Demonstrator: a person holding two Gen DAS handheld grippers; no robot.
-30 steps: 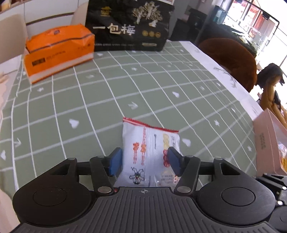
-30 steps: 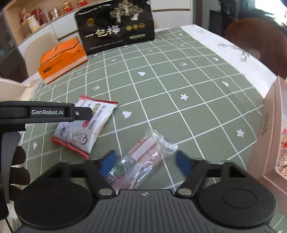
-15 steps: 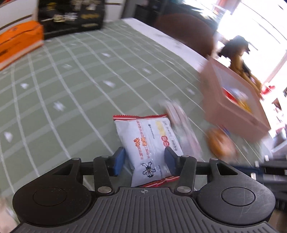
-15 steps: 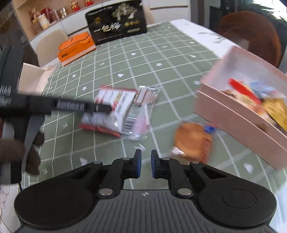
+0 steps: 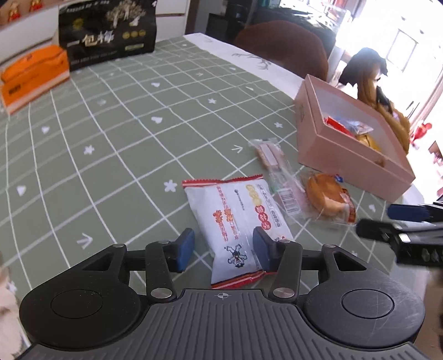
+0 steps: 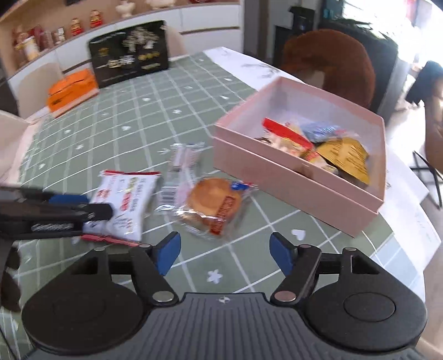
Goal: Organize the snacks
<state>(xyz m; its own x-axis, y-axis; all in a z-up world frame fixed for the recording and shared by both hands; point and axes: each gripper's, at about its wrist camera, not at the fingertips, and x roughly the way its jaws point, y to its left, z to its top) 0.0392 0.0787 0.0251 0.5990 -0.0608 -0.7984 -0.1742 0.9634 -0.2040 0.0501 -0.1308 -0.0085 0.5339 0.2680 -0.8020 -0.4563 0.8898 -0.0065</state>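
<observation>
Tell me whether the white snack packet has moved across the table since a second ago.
Yes. The white snack packet now lies much closer to the pink box, beside the other wrapped snacks, far from the orange box.

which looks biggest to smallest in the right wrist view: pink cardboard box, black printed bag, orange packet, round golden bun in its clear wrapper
1. Pink cardboard box, clearly largest.
2. Black printed bag.
3. Round golden bun in clear wrapper and orange packet look about alike; the bun is much nearer the camera, so their order is unsure.

Green grid tablecloth (image 5: 133, 116), brown chair (image 6: 332, 58), white cabinets (image 6: 210, 19), bright window (image 5: 409, 41)
</observation>
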